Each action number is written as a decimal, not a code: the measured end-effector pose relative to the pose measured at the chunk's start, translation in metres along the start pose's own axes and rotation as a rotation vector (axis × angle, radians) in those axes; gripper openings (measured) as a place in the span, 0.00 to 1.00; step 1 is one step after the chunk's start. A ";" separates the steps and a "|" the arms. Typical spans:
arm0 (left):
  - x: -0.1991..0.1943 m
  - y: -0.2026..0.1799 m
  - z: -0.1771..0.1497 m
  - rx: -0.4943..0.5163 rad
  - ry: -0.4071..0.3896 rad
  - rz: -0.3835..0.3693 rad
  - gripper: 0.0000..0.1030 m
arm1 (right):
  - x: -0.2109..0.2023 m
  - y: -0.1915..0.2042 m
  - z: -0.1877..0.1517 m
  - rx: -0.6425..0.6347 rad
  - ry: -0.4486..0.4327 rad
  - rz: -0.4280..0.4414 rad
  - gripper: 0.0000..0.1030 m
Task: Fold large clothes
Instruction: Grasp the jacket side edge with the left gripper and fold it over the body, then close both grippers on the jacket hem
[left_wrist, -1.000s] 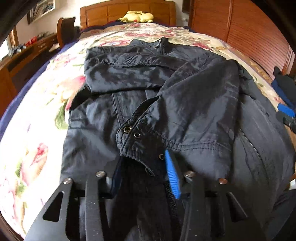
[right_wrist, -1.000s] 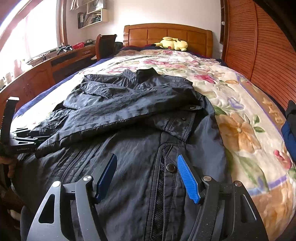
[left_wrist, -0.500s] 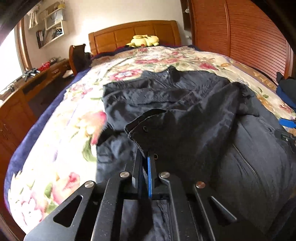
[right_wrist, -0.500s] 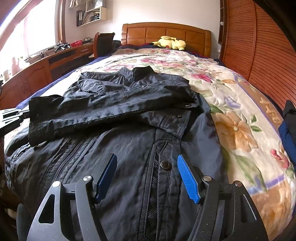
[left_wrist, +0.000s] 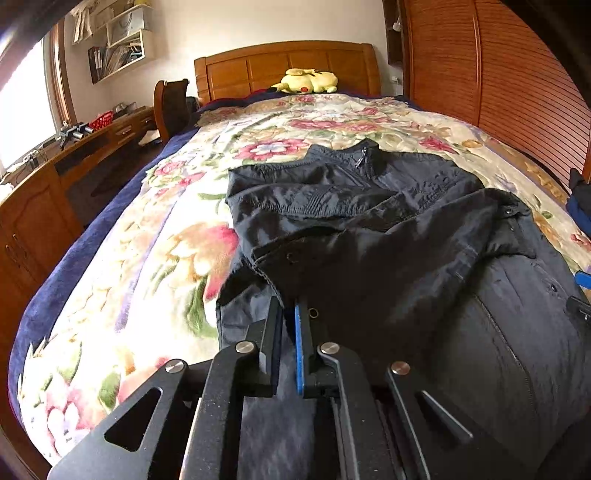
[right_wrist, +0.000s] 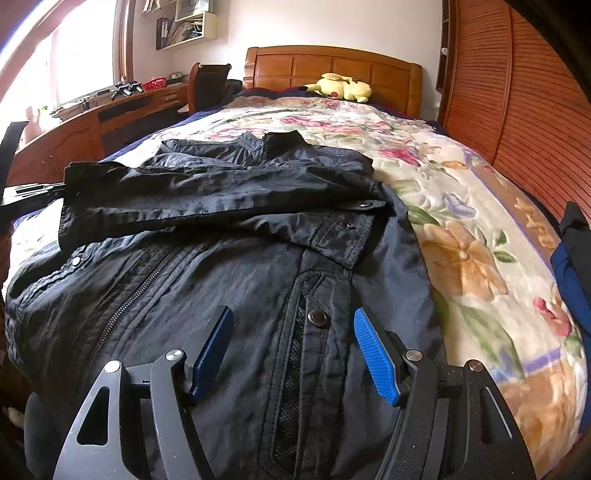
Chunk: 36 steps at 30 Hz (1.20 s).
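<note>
Your left gripper (left_wrist: 288, 314) was pinched tight on the sleeve cuff (left_wrist: 275, 266) of the black jacket (left_wrist: 424, 266), blue pads nearly meeting with only fabric between them. The cuff was lifted clear of the jacket's left edge. Your right gripper (right_wrist: 293, 325) hung with its jaws spread wide and nothing in them, low over the jacket's front by a snap button (right_wrist: 318, 318) and mesh pocket. The jacket lay collar toward the headboard (right_wrist: 332, 70) on the floral bedspread (right_wrist: 461, 221). Bare bedspread ran along both side edges of the jacket and beyond its collar, up to a yellow plush toy (right_wrist: 341, 86).
</note>
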<state>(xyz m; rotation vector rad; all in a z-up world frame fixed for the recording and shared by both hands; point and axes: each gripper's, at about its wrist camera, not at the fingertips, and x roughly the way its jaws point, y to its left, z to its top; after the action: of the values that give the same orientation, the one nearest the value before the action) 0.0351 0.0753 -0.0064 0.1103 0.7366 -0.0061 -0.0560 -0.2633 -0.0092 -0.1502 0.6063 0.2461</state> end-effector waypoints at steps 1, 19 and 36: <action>-0.002 0.000 -0.002 0.004 -0.008 0.003 0.08 | 0.000 0.000 0.000 -0.001 -0.001 -0.001 0.68; -0.078 0.000 -0.054 0.049 -0.172 -0.058 0.87 | 0.009 0.011 -0.005 -0.071 0.010 0.007 0.68; -0.079 0.024 -0.116 0.016 -0.119 -0.051 0.87 | -0.025 -0.025 -0.006 -0.033 -0.012 0.086 0.68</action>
<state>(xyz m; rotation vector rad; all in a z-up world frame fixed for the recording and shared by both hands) -0.1003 0.1089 -0.0366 0.1059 0.6205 -0.0666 -0.0724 -0.2928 0.0014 -0.1546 0.5977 0.3402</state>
